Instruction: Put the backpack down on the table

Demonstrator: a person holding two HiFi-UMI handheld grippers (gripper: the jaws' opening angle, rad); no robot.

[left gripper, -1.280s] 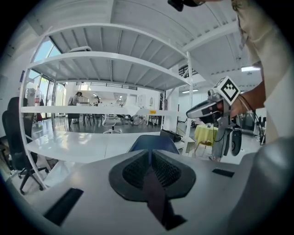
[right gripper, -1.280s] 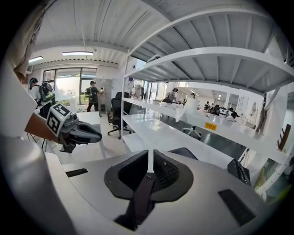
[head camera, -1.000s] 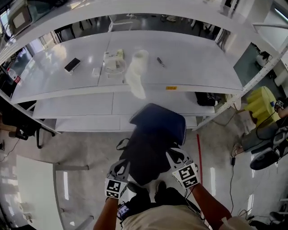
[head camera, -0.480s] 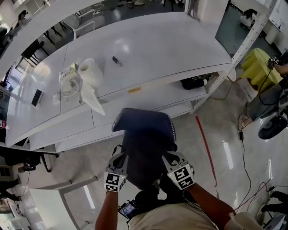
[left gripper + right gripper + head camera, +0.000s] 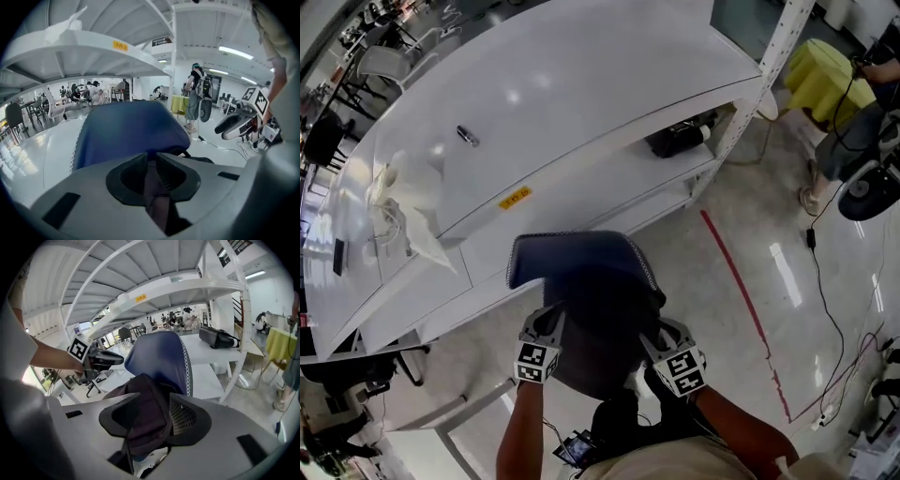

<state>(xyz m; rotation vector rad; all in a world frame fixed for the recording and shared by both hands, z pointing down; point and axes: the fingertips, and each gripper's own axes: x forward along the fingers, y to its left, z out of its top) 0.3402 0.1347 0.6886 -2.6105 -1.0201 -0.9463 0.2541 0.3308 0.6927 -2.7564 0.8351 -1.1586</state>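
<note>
The dark navy backpack [image 5: 591,300] hangs in front of me between both grippers, off the white table [image 5: 581,84]; its white-stitched top edge points toward the table's lower shelf. My left gripper [image 5: 551,323] is shut on a pinch of dark backpack fabric [image 5: 151,178]. My right gripper [image 5: 654,336] has its jaws opening, with a thick fold of the backpack [image 5: 145,413] lying loosely between them. In each gripper view the backpack's blue body [image 5: 131,131] [image 5: 161,357] rises just beyond the jaws.
The table's lower shelf [image 5: 609,202] holds a black bag [image 5: 680,139] near the right leg. White paper and plastic [image 5: 403,187] and a small dark pen-like thing [image 5: 467,136] lie on the top. A red floor line [image 5: 741,300] and a yellow cover [image 5: 825,80] lie right.
The table has slid left and closer in the head view, its right end now ahead. Both grippers and the backpack have come down and forward together.
</note>
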